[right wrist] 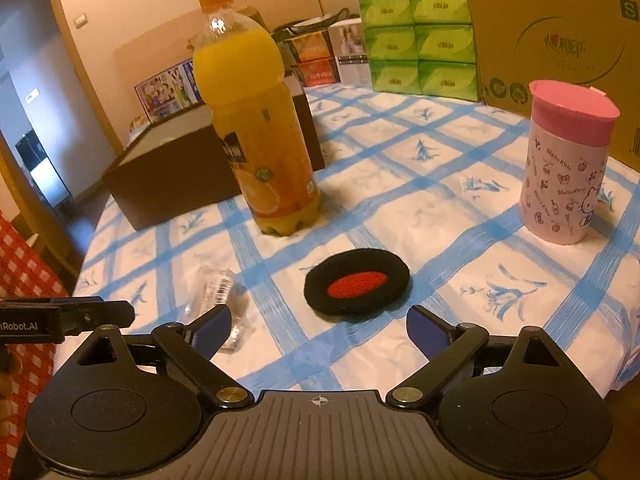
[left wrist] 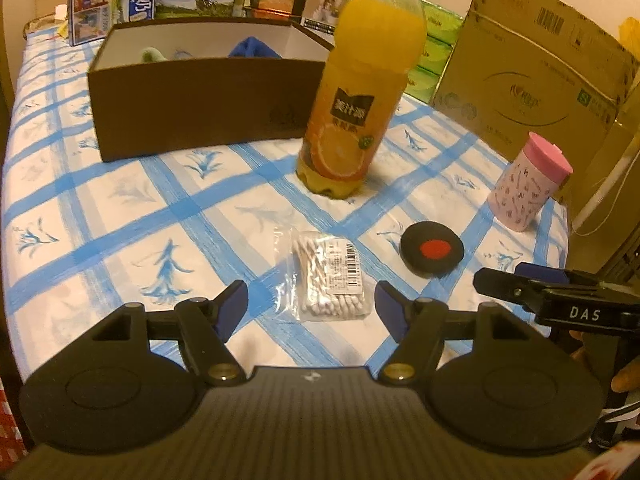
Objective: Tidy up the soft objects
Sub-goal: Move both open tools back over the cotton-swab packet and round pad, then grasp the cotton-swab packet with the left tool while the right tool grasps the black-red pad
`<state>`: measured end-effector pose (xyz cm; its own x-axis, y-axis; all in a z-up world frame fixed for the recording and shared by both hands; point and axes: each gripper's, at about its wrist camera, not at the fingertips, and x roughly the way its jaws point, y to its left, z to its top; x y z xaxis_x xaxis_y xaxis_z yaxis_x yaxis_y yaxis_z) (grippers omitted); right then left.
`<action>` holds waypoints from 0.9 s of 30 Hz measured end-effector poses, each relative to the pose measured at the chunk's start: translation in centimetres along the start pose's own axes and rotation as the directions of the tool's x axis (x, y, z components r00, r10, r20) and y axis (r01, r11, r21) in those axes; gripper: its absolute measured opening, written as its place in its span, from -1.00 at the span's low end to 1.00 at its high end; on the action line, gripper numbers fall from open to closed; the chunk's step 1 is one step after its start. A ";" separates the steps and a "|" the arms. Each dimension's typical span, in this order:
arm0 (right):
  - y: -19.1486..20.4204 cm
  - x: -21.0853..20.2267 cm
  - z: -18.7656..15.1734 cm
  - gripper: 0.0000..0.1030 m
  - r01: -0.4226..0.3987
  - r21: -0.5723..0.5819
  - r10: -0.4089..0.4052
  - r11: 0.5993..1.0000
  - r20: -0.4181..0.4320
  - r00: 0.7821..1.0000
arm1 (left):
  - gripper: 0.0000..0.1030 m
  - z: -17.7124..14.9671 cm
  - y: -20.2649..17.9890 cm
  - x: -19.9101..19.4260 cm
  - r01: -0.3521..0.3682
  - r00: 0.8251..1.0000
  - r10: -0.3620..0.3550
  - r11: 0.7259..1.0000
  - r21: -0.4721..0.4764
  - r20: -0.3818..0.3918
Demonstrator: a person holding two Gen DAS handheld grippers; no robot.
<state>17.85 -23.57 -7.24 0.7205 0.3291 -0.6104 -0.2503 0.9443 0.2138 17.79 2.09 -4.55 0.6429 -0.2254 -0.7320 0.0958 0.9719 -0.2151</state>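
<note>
right wrist view: hello kitty cup (right wrist: 566,168), both grippers' jaws apart, holding nothing

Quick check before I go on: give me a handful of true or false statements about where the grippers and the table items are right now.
1. The left gripper is open with the bag of cotton swabs lying ahead between its fingers. True.
2. The right gripper is clamped on the black pad with the red centre. False: it is open, and the pad lies flat on the tablecloth just beyond its fingers.
3. The orange juice bottle has tipped over. False: it stands upright, cap on.
4. The pink-lidded cup stands upright on the table. True.
5. The brown box is closed with a lid. False: its top is open, with blue fabric showing inside.
</note>
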 end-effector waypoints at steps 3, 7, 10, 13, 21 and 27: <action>-0.3 0.8 -0.1 0.84 0.020 0.001 -0.020 1.000 -0.005 1.000 | 0.34 -0.1 -0.3 1.1 0.006 1.000 -0.006 1.000 0.003 -0.012; -0.8 1.7 -0.1 0.84 0.031 0.003 -0.031 0.999 -0.019 0.999 | 0.34 -0.1 -0.9 2.9 0.014 0.999 -0.014 1.000 0.017 -0.034; -1.1 2.4 -0.1 0.85 0.040 0.002 -0.040 0.999 -0.026 0.999 | 0.34 -0.1 -1.2 4.3 0.013 0.999 -0.012 1.000 0.022 -0.051; -1.6 2.9 -0.1 0.85 0.047 0.012 -0.047 0.999 -0.030 0.998 | 0.34 0.1 -1.5 5.7 0.003 0.998 -0.001 1.000 0.028 -0.068; -2.7 4.1 0.0 0.85 0.051 0.045 -0.050 0.998 -0.031 0.998 | 0.35 0.5 -1.9 9.1 -0.040 0.994 0.043 0.999 0.035 -0.103; -2.9 4.7 -0.1 0.86 0.042 0.041 -0.041 0.998 -0.026 0.999 | 0.04 0.1 -1.8 10.6 -0.047 0.995 0.051 0.998 0.041 -0.090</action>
<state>21.91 -24.74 -10.82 0.7133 0.2901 -0.6380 -0.1928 0.9564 0.2194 24.51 -2.00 -11.82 0.5761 -0.1808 -0.7971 0.0965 0.9835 -0.1533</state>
